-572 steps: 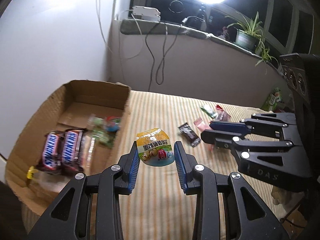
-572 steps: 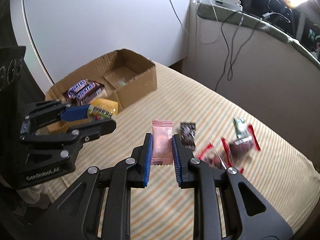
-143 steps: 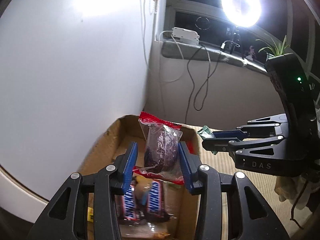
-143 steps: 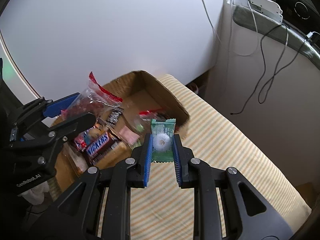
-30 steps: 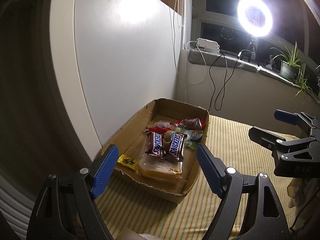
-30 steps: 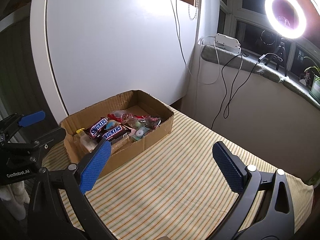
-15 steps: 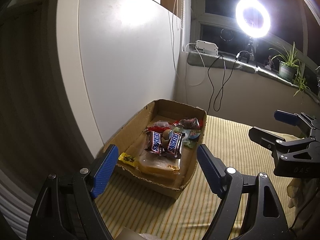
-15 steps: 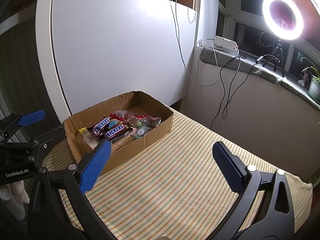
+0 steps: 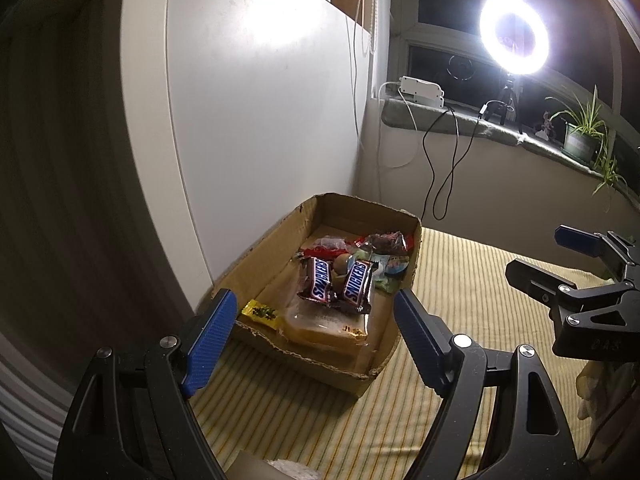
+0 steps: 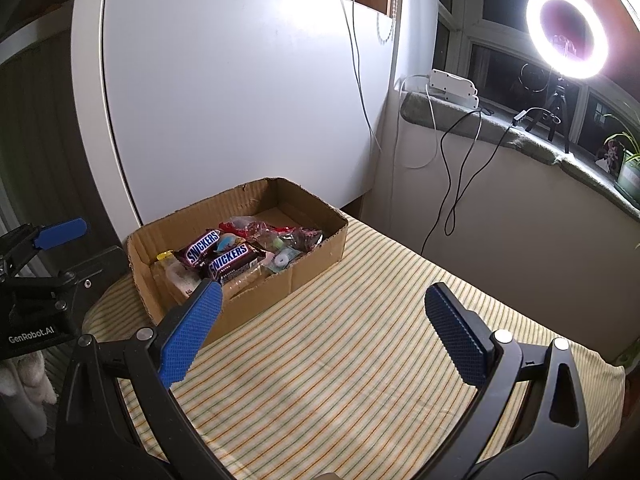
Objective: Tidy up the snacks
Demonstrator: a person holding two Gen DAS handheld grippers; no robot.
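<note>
A cardboard box (image 9: 416,248) stands on the striped tablecloth (image 9: 460,280) by the white wall; it also shows in the right wrist view (image 10: 316,260). It holds two Snickers bars (image 9: 336,282) (image 10: 218,256), a yellow packet (image 9: 262,312), a clear red-edged bag (image 9: 384,242) and other small snacks. My left gripper (image 9: 312,336) is wide open and empty, held back from the box's near end. My right gripper (image 10: 320,332) is wide open and empty above the bare cloth, right of the box.
A ring light (image 9: 514,40) glares from the window sill. Cables (image 9: 444,168) hang down the wall behind the table. A potted plant (image 9: 580,136) stands on the sill. The white panel (image 9: 260,120) rises just behind the box.
Over the last second both grippers have drawn slightly back from the box, still open. Earlier they held snack packets, which now lie in the box.
</note>
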